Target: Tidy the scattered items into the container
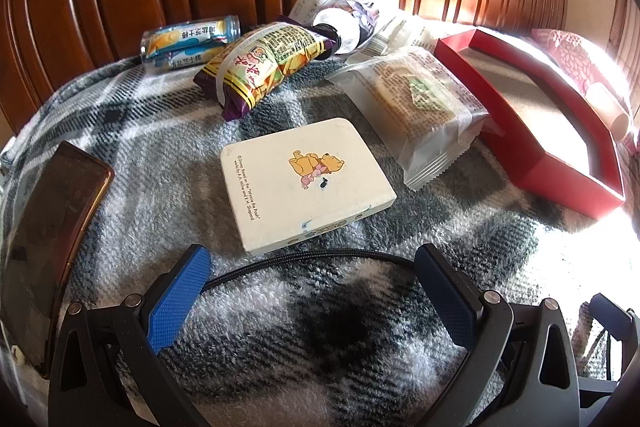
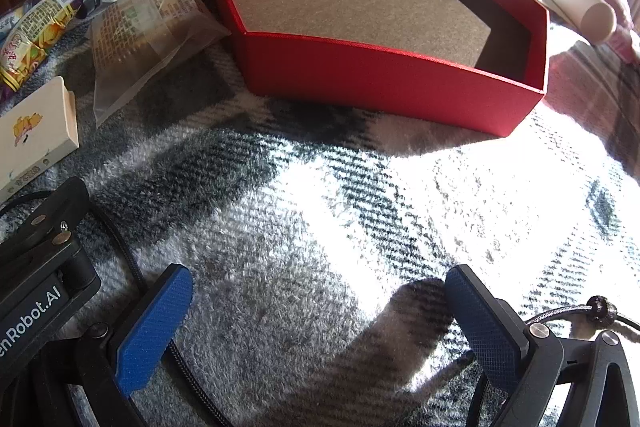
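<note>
On plaid blanket [image 1: 160, 155] | left tongs [image 1: 312, 267] agape, empty | right tongs [image 2: 320, 291] agape, empty | red box [image 2: 384, 75] unfilled

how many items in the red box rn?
0. The red box shows only its bare brown floor in both views. The snack packets, the bottle and the white Pooh case all lie outside on the blanket.

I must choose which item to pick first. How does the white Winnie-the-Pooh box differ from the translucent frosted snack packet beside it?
The white Winnie-the-Pooh box is opaque and rigid-looking; the translucent frosted snack packet is see-through with crimped ends. The box lies apart from the red container; the packet touches it. Both lie flat on the plaid blanket.
</note>
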Motion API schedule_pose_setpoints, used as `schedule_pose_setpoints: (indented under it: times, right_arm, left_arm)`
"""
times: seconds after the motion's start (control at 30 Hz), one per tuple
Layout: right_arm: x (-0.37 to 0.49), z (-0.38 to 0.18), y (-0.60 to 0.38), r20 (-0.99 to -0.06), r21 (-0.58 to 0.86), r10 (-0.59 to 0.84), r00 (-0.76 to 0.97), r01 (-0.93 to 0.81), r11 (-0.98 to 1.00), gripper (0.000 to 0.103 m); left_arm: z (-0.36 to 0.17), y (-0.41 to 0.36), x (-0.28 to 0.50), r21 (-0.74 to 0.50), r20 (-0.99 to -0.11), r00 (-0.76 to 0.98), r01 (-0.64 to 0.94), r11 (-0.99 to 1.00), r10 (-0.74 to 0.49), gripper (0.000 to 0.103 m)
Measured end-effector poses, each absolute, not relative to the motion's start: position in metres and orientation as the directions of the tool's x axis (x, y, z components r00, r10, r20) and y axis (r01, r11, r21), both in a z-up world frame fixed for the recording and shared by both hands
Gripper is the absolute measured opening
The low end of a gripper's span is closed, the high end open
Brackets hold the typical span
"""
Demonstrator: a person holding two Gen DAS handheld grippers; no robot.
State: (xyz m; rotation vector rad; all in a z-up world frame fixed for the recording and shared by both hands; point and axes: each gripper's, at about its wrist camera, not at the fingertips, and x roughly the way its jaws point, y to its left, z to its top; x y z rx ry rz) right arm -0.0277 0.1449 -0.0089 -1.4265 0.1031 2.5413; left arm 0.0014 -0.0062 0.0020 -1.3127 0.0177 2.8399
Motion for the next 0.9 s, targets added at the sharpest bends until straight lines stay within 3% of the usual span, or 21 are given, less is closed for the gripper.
schedule_pose_setpoints:
  times: [0.9]
  right_arm:
    - [-0.0234, -0.0131, 0.1401, -0.810, -0.039, 0.192, -0.554, -0.275, -0.961, 0.103]
  left_arm:
    - [0.0010, -0.0037, 0.0002, 0.030, -0.754, -0.657, -0.007, -1.000, -0.018, 0.103]
